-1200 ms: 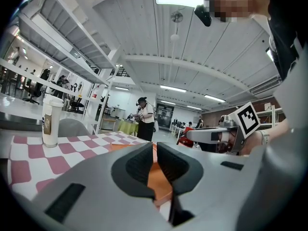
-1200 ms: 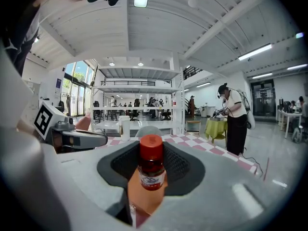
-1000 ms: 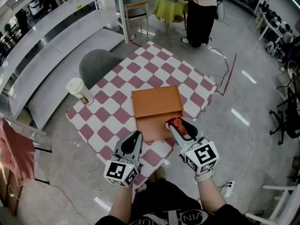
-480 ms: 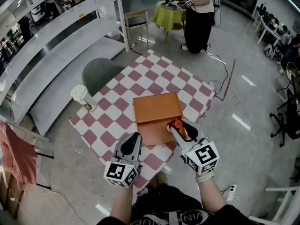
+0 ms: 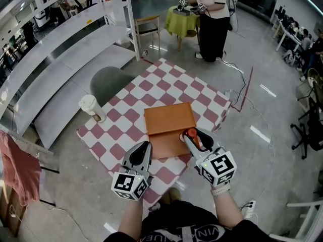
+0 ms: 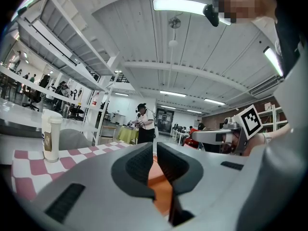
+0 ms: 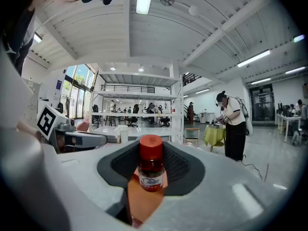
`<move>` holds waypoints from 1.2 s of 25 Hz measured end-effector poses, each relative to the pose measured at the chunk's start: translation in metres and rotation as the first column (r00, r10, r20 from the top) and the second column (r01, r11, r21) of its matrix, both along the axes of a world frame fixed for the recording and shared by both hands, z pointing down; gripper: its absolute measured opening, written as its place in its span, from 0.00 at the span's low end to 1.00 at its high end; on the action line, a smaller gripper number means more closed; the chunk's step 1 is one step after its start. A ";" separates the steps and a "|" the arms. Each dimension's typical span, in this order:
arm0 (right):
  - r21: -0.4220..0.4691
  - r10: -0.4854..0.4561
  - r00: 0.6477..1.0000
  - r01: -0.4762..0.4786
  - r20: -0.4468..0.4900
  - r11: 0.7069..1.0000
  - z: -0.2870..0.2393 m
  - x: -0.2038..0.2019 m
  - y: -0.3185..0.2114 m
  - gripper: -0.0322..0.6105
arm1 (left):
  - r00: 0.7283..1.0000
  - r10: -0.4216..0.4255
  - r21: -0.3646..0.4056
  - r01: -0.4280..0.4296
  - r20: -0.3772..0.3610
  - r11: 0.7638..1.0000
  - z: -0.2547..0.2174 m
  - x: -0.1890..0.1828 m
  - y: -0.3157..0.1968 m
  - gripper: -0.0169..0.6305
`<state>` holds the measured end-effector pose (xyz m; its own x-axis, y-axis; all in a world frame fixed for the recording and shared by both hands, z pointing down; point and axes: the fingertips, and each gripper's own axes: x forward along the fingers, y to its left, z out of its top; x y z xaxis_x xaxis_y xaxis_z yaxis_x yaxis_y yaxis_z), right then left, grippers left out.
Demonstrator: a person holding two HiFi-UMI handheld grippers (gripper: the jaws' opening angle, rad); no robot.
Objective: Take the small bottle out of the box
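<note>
A small bottle (image 5: 191, 133) with a red cap and a white label stands upright between the pads of my right gripper (image 5: 193, 136), which is shut on it. It hangs above the front right part of the open orange box (image 5: 168, 119) on the red-and-white checkered table (image 5: 123, 132). The right gripper view shows the bottle (image 7: 151, 170) squeezed between the dark pads of the right gripper (image 7: 151, 177). My left gripper (image 5: 143, 147) hovers over the table's front edge, left of the box. Its jaws (image 6: 154, 160) are shut with nothing in them.
A white lidded cup (image 5: 91, 107) stands at the table's left corner. A grey round chair (image 5: 108, 79) sits beyond it, with white shelving (image 5: 60, 39) to the left. A person (image 5: 212, 19) works at a green-covered table (image 5: 181, 19) farther back.
Both grippers have risen a little above the table, so the bottle is higher over the box. The right gripper's hold on it is the same.
</note>
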<state>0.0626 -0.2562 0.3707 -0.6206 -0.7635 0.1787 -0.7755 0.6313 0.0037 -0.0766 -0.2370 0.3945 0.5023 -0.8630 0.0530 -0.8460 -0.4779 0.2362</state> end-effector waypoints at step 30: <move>0.050 -0.018 1.000 0.017 0.013 0.999 -0.030 -0.003 -0.002 0.27 | 0.999 -0.032 0.058 0.034 -0.025 0.998 -0.032 -0.010 -0.004 0.07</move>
